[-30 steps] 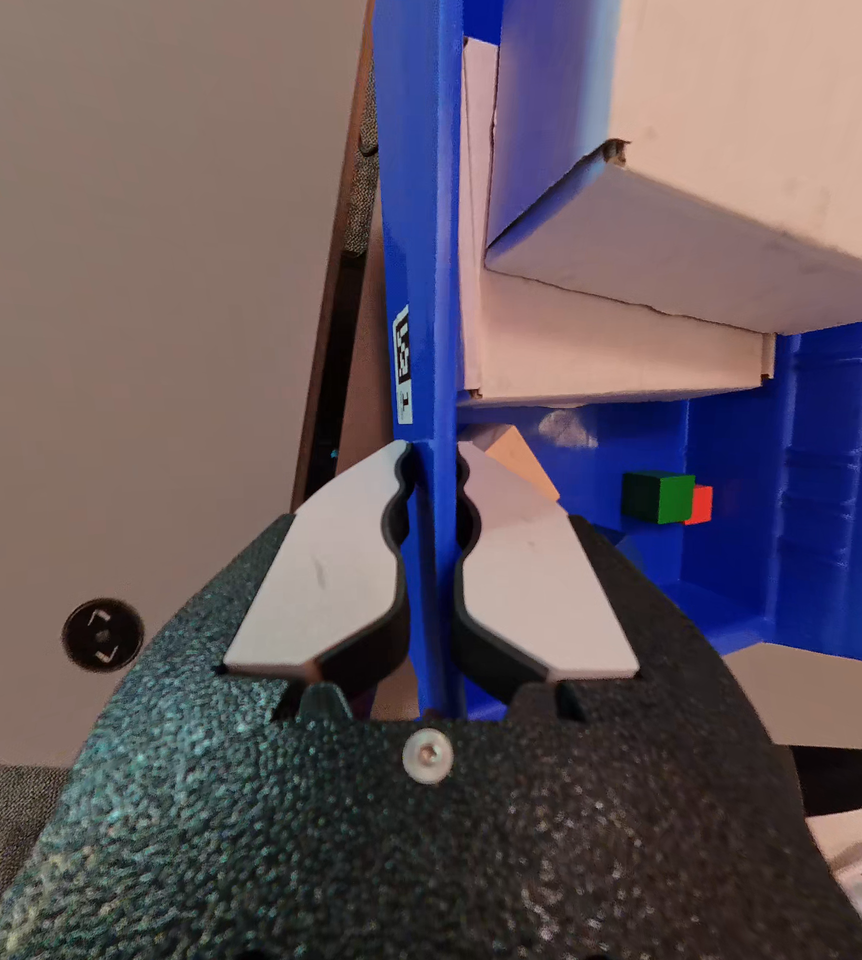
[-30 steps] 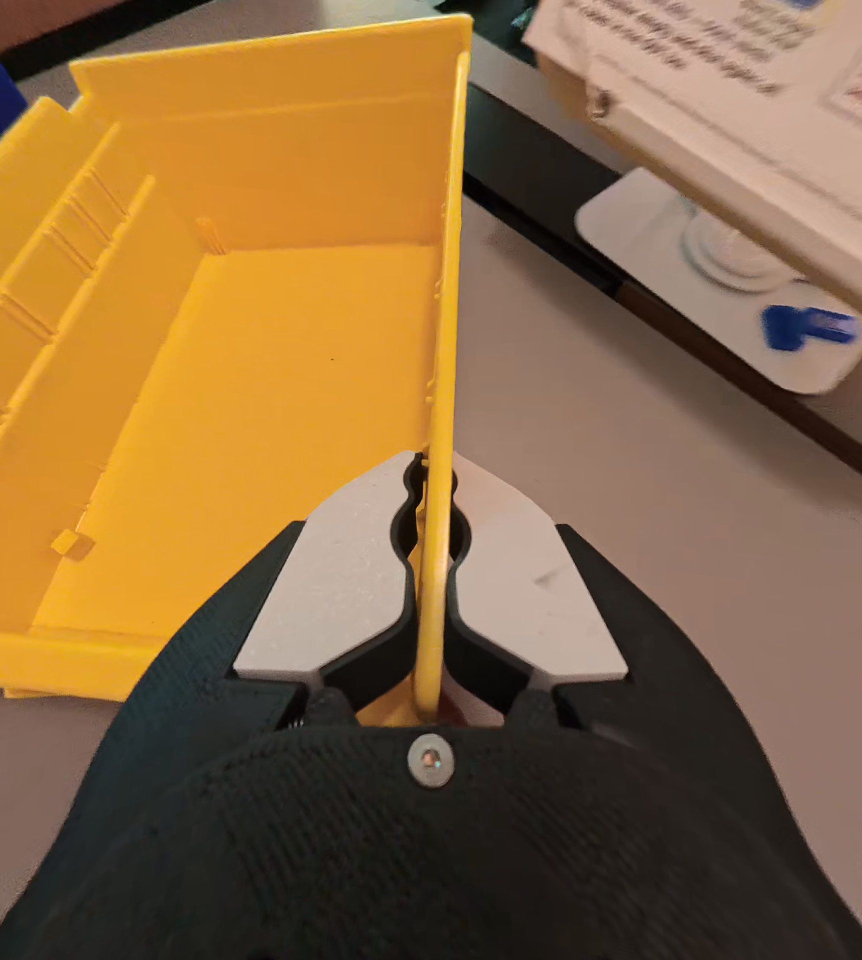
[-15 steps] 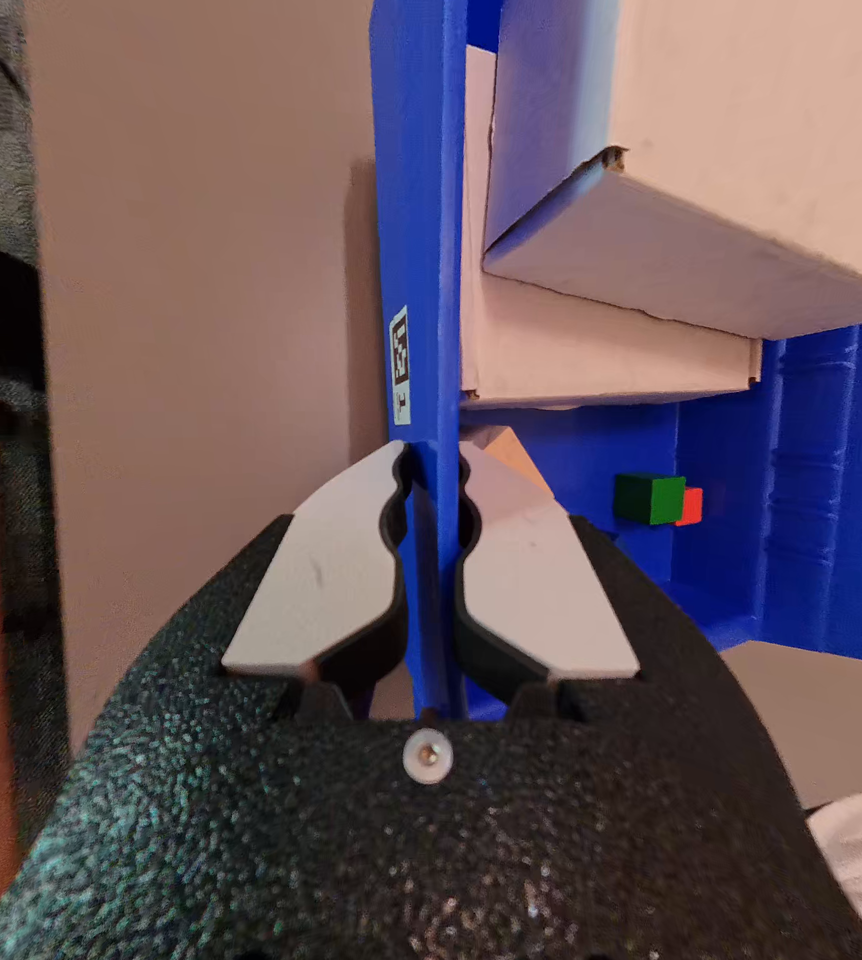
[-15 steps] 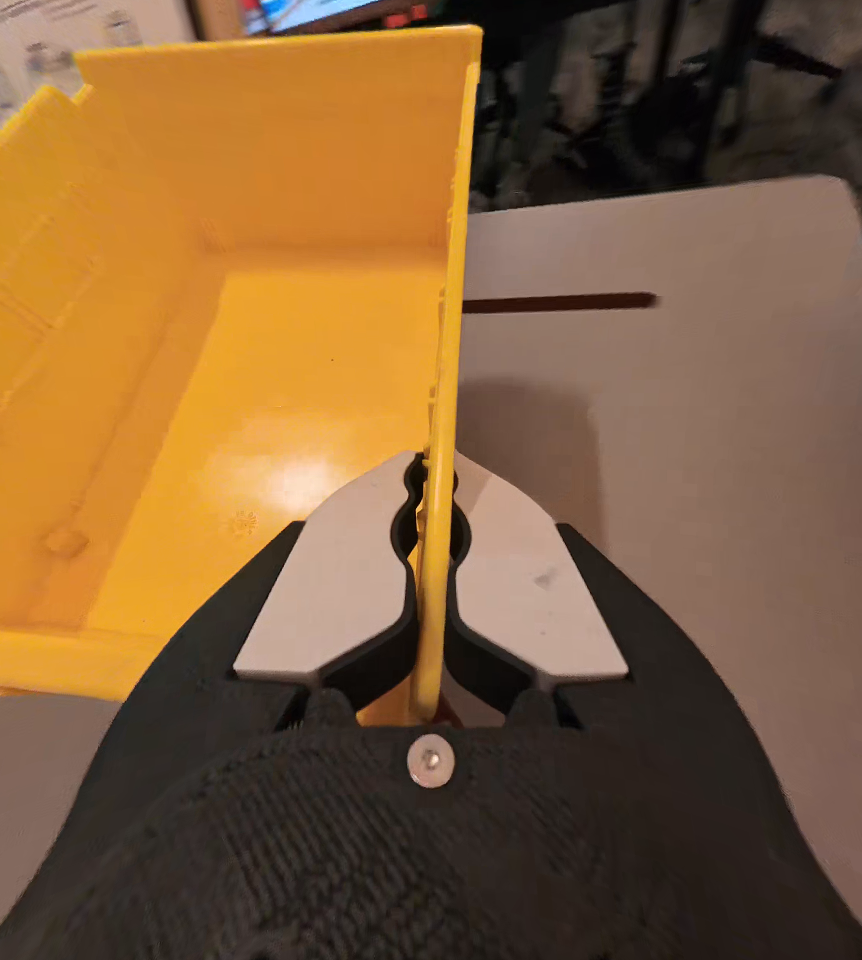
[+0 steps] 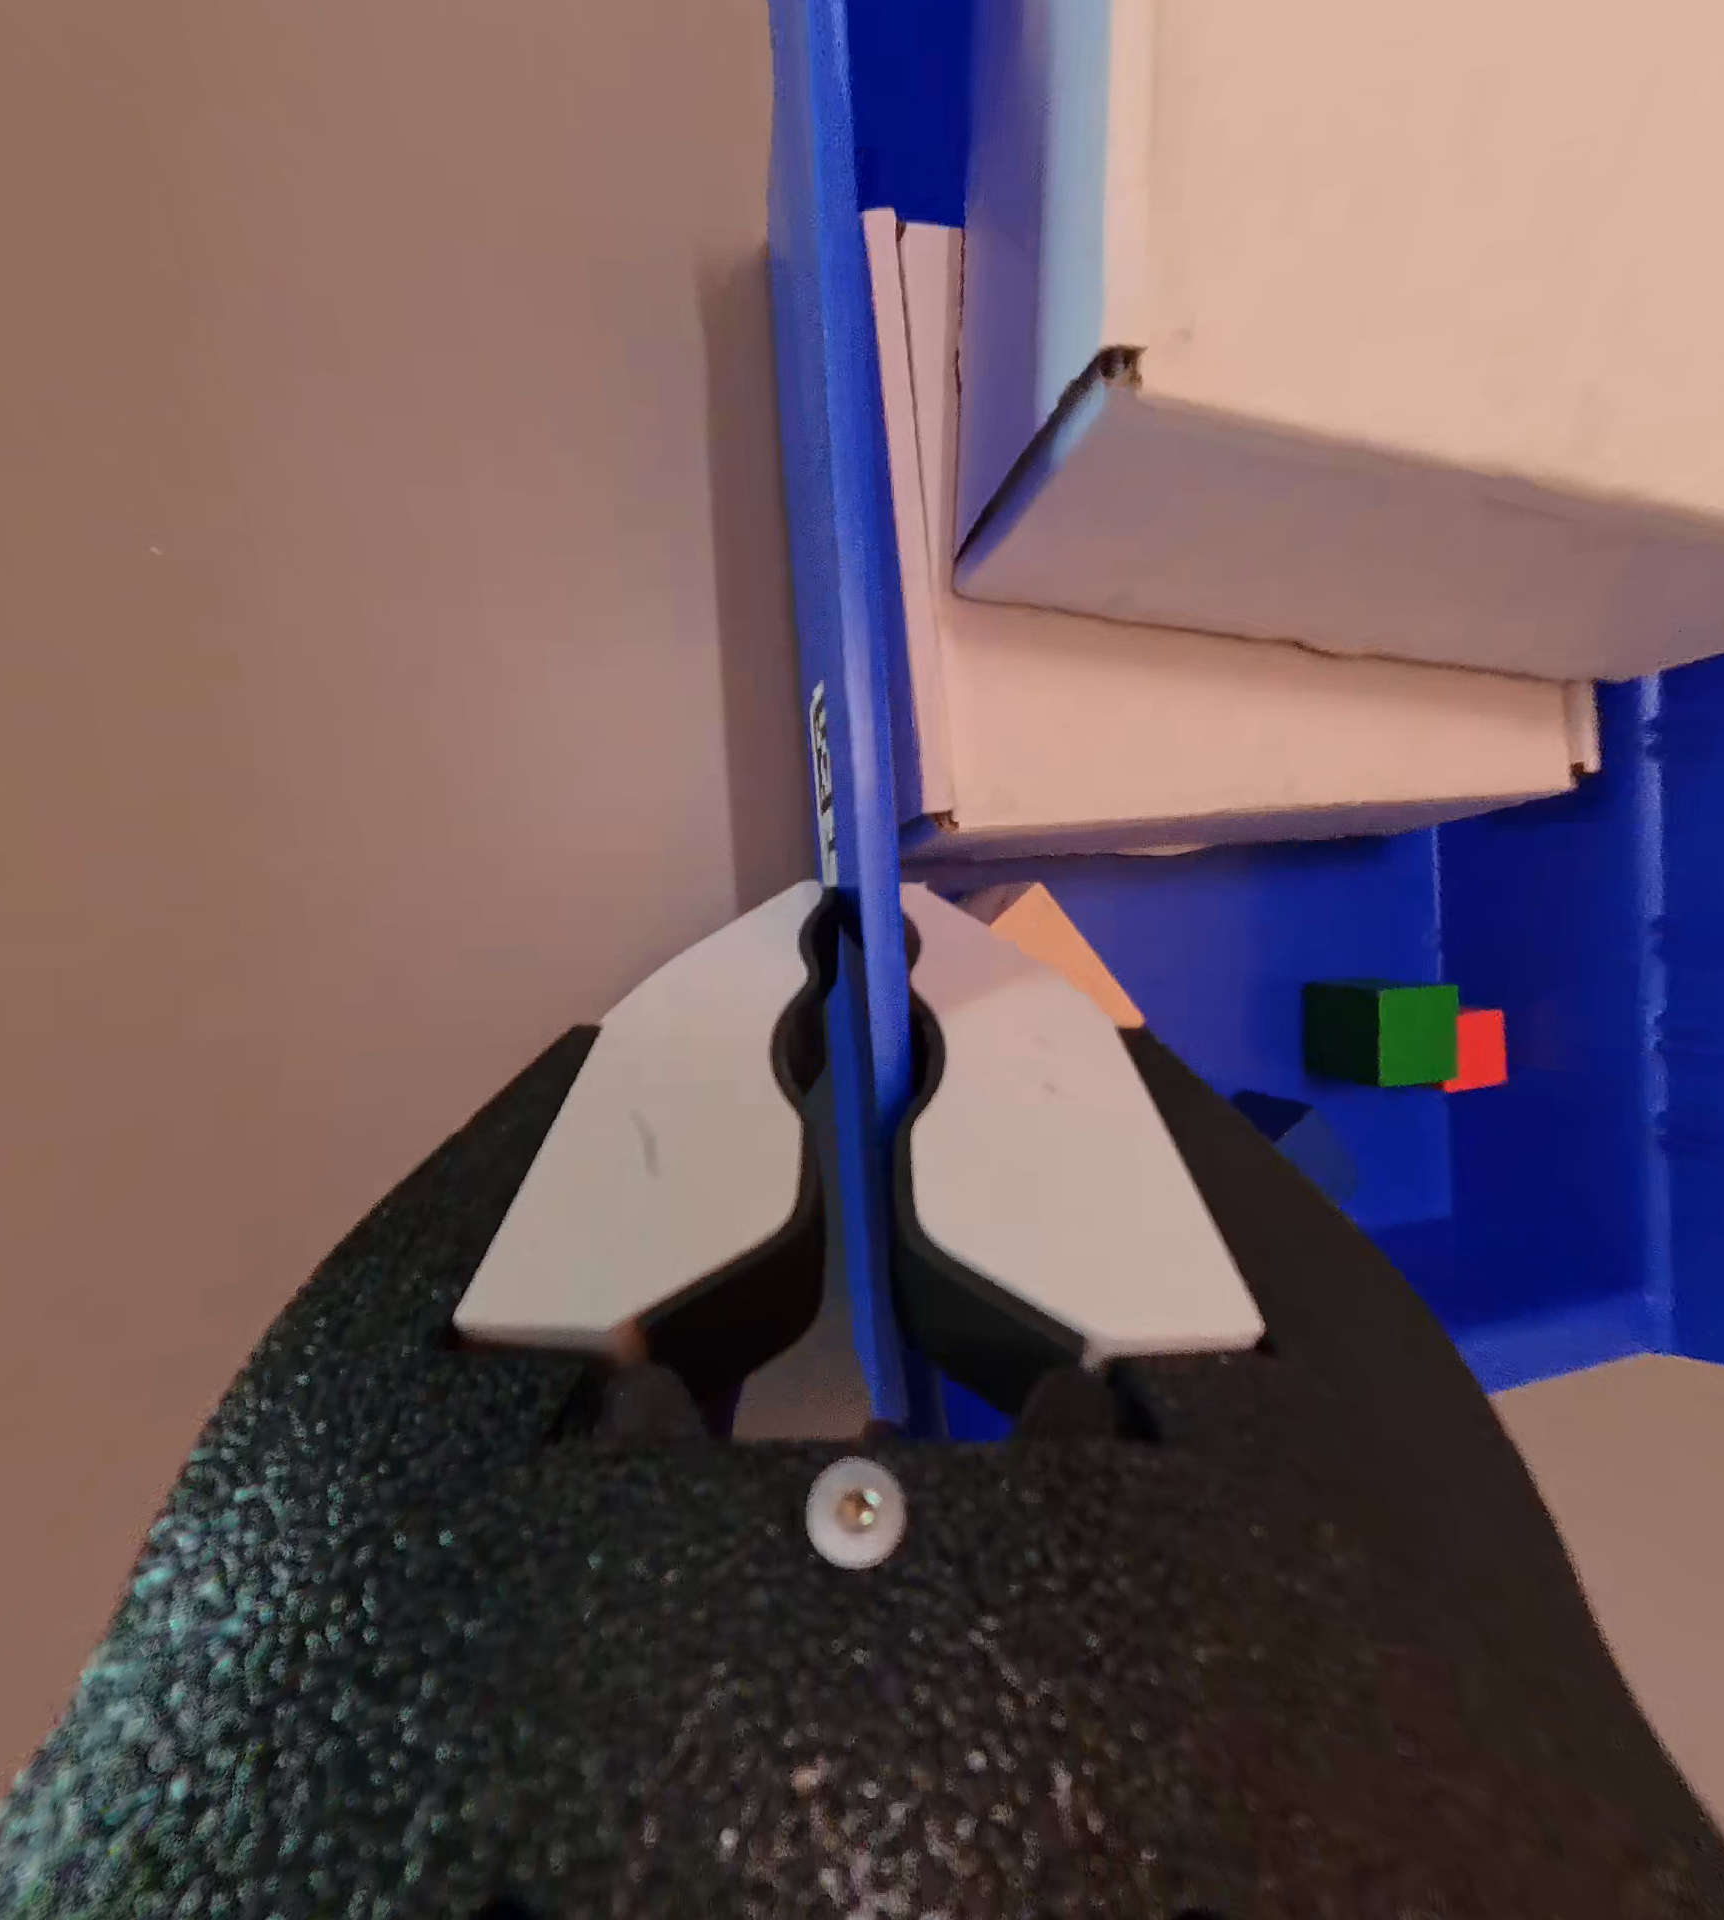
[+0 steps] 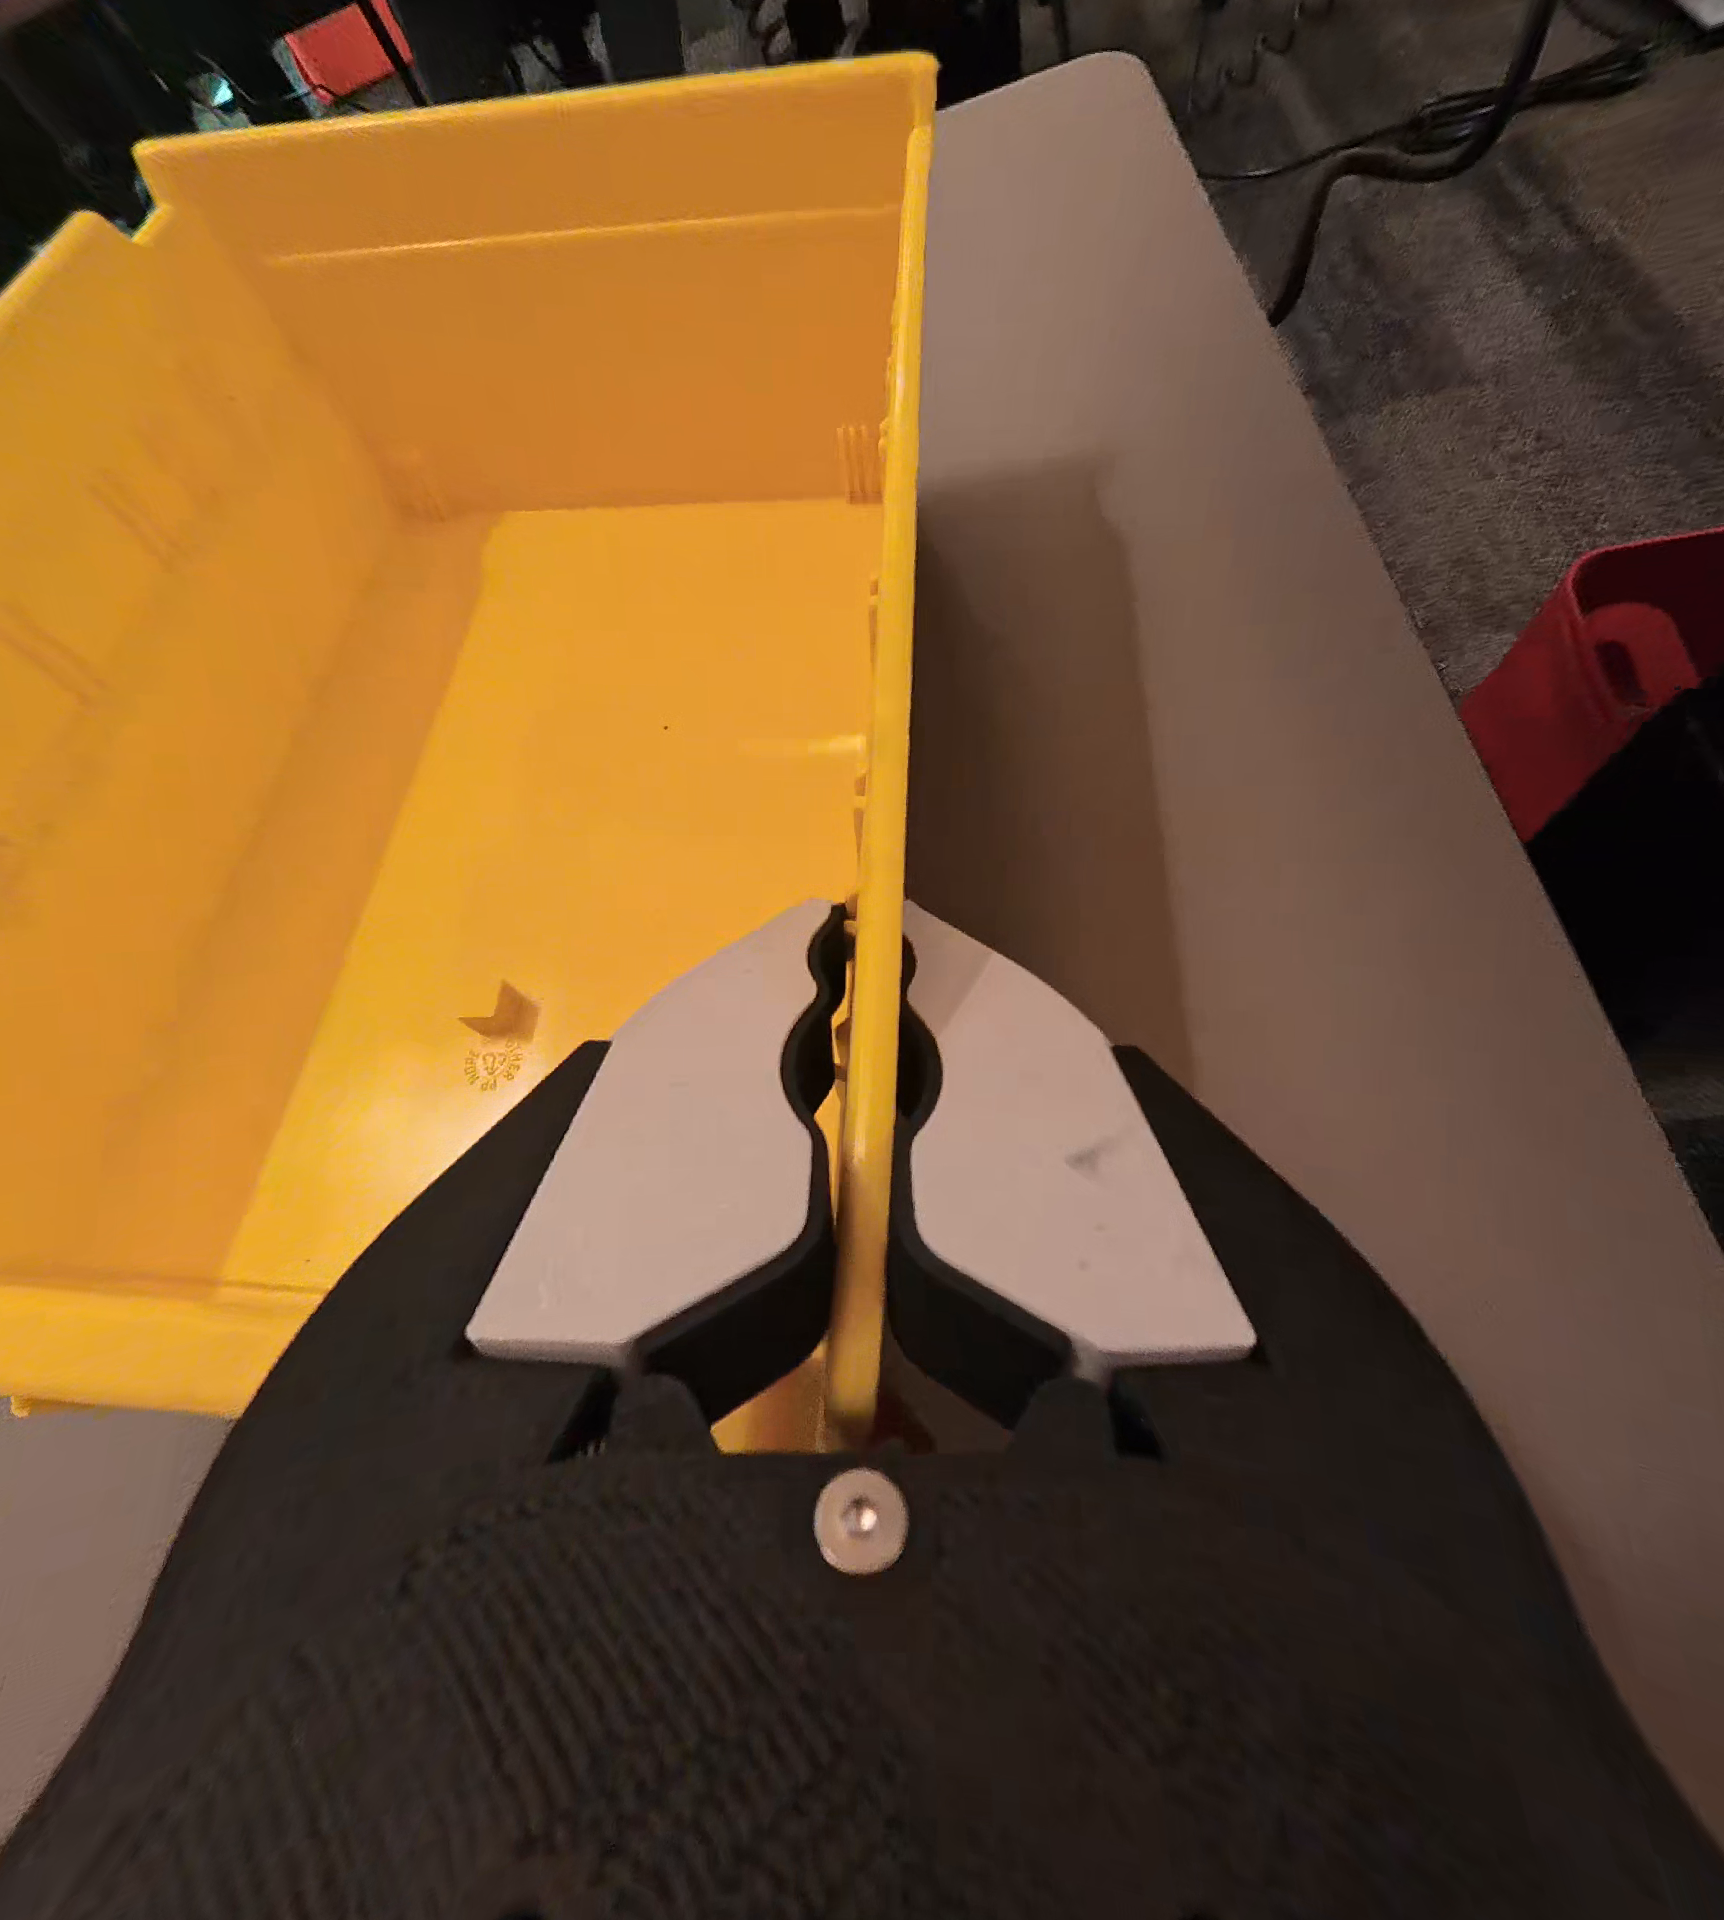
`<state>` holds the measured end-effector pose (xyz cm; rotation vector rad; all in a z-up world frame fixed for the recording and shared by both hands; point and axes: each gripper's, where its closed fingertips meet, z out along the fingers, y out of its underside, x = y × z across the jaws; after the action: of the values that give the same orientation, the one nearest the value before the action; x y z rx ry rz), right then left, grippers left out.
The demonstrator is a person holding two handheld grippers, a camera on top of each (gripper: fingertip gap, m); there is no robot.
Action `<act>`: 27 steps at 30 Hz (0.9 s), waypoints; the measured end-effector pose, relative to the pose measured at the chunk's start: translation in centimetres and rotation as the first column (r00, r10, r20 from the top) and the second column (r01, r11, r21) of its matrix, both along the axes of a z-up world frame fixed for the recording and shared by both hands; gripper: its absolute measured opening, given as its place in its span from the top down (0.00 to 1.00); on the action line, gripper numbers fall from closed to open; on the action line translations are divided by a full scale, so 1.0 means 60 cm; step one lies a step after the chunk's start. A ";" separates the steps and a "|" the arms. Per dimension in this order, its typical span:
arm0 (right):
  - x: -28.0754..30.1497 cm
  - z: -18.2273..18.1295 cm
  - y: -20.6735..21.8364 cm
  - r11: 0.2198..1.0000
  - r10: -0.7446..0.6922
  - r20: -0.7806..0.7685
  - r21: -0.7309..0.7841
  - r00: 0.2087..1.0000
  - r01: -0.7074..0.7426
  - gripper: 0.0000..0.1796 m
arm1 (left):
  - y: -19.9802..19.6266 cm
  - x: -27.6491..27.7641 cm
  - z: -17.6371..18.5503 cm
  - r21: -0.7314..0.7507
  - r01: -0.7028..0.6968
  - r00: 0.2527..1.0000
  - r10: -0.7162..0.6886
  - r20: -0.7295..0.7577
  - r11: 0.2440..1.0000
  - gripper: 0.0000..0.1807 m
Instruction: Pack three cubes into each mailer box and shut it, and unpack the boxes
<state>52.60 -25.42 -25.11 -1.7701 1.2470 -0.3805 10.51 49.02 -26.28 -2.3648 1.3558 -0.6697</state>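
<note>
Blue bin (image 5: 837, 520) holds mailer boxes (image 5: 1253, 727), cubes (image 5: 1383, 1034).

My beige counter (image 6: 1201, 727) ends at a rounded corner; beyond it lie grey carpet (image 6: 1564, 312), black cables (image 6: 1409, 125) and a red bin (image 6: 1647, 665).

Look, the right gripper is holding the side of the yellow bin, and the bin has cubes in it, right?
Not quite. The right gripper does clamp the yellow bin by its side wall, but the right wrist view shows that bin empty. The green cube and red cube sit in the blue bin.
</note>
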 end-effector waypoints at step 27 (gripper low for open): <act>-0.221 0.106 0.343 0.852 0.519 0.282 -0.097 0.807 -0.515 0.39 | -0.125 0.140 0.158 0.446 0.882 0.401 -0.738 -0.543 0.151 0.40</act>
<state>39.34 -4.84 -18.78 -1.8972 0.5115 -0.3203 18.89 41.51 -16.82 -0.8964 2.4646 -0.0275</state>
